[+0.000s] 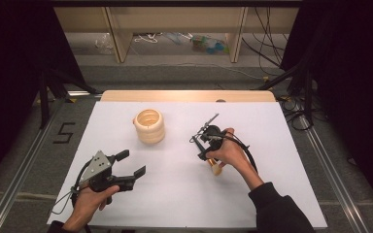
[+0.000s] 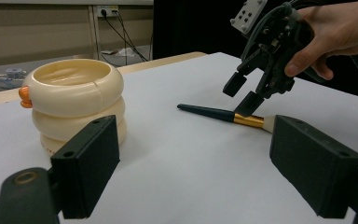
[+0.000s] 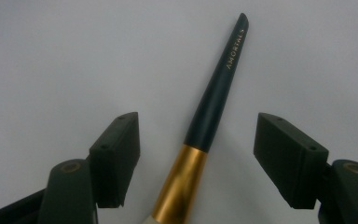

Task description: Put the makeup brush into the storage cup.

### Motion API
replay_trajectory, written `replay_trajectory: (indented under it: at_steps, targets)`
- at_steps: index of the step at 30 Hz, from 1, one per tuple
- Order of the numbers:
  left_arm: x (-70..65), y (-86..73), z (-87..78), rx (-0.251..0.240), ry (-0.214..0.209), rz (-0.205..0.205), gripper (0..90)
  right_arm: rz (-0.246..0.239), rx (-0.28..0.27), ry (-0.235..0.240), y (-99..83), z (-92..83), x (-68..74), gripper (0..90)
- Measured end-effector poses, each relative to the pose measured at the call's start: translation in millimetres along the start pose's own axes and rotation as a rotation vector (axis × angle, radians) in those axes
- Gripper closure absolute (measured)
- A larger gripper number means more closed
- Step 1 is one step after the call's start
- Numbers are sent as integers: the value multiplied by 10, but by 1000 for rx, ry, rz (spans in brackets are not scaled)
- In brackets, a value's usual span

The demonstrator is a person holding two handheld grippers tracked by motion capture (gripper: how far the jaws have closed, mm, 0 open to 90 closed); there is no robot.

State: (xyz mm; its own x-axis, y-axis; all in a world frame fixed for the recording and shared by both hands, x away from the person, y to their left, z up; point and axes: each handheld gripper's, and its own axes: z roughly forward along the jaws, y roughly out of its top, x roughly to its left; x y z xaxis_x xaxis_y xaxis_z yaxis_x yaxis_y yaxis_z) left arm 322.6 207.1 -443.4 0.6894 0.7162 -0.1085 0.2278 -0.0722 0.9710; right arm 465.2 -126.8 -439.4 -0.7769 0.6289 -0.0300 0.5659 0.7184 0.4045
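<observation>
**Closing on the brush at its gold collar**

The left hand-held gripper point(image 1: 126, 170) is waiting low over the near-left part of the white worktop point(image 1: 175, 194), its 2 jaws standing wide with nothing between them. Ahead of it and a little to its left, the cream ringed holder point(image 1: 149, 126) is standing upright, stacked like 3 fat rings with an open top; a small orange piece is showing on its side in the left gripper view. It should be keeping clear of the holder and staying ready to steady it if it starts sliding.

Further right, the makeup brush point(image 3: 200, 140) is lying flat on the worktop, well apart from the holder. The right hand-held gripper point(image 3: 196, 154) is pointing down over it, its jaws partly open and straddling the brush, 1 pad on each side with a gap still showing on both. The dark handle is running away ahead of the jaws; the gold collar is sitting right between the pads and the pale bristle end is lying nearest the hand.

To do this well, the right gripper should be lowering until the pads are nearly brushing the worktop, centring on the collar, which is thicker and probably less slippery than the tapered handle. Closing evenly matters: a round brush is likely rolling sideways if 1 pad arrives first. Pinching the bristles should be avoided.
</observation>
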Motion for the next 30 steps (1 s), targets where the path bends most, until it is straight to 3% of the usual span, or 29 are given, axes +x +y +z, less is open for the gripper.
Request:
replay_trajectory:
  at_steps: [8,22,30]
  targets:
    - [-7,4,-1,10,4,3,158,17,85,19,68,72,-61,382]
    - [-5,5,7,13,-1,2,158,57,132,62,80,165,-113,452]
    - [-5,2,22,12,-6,0,158,60,144,62,98,179,-125,505]
